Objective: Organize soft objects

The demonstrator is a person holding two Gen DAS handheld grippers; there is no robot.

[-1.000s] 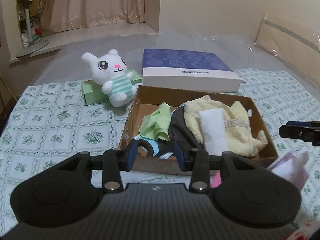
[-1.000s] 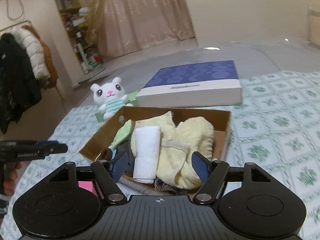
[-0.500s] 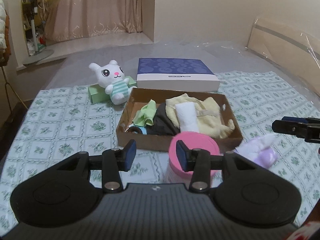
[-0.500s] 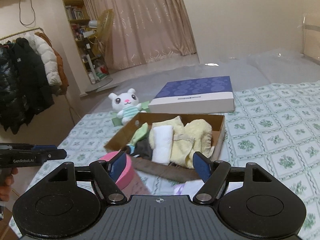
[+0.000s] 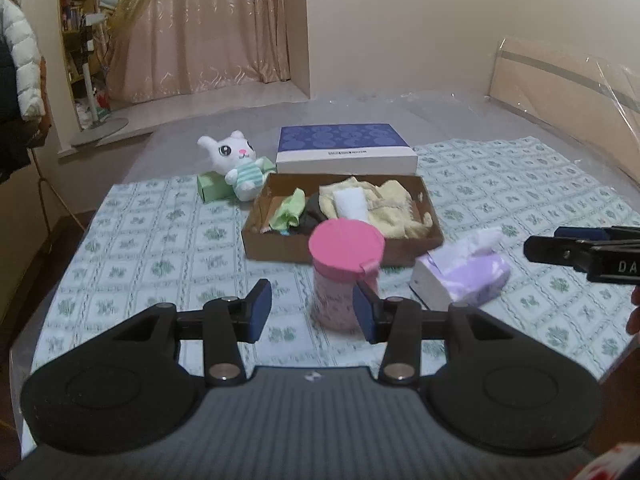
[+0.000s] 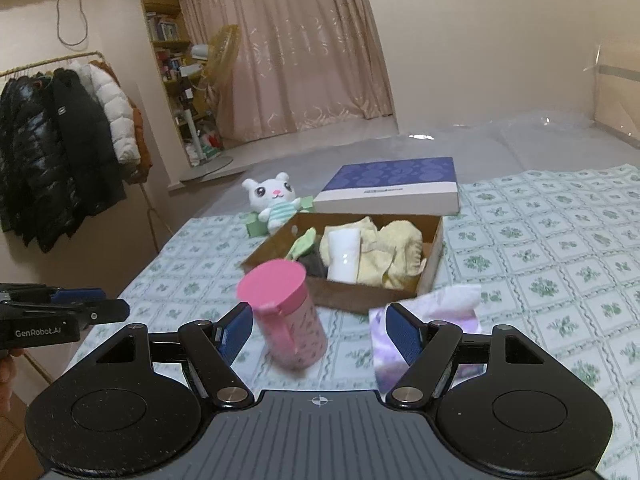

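An open cardboard box (image 5: 280, 246) on the bed holds a yellow towel (image 5: 394, 208), a white rolled cloth (image 5: 350, 202), a green cloth (image 5: 290, 210) and a dark cloth (image 5: 312, 216). A white plush bunny (image 5: 238, 164) sits behind the box's left corner. In front of the box stand a pink-lidded canister (image 5: 344, 264) and a purple tissue pack (image 5: 464, 276). My left gripper (image 5: 312, 314) is open and holds nothing, short of the canister. My right gripper (image 6: 320, 332) is open too, with the canister (image 6: 284, 312) and tissue pack (image 6: 448, 308) beyond its fingers, untouched.
A blue and white flat box (image 5: 344, 146) lies behind the cardboard box, and a small green box (image 5: 210, 190) sits under the bunny. The green patterned cloth (image 5: 160, 240) covers the bed. Coats on a rack (image 6: 60, 148) hang left of the bed.
Both grippers have pulled back and risen away from the cardboard box. The pink canister and the purple tissue pack have come fully into view in front of it.
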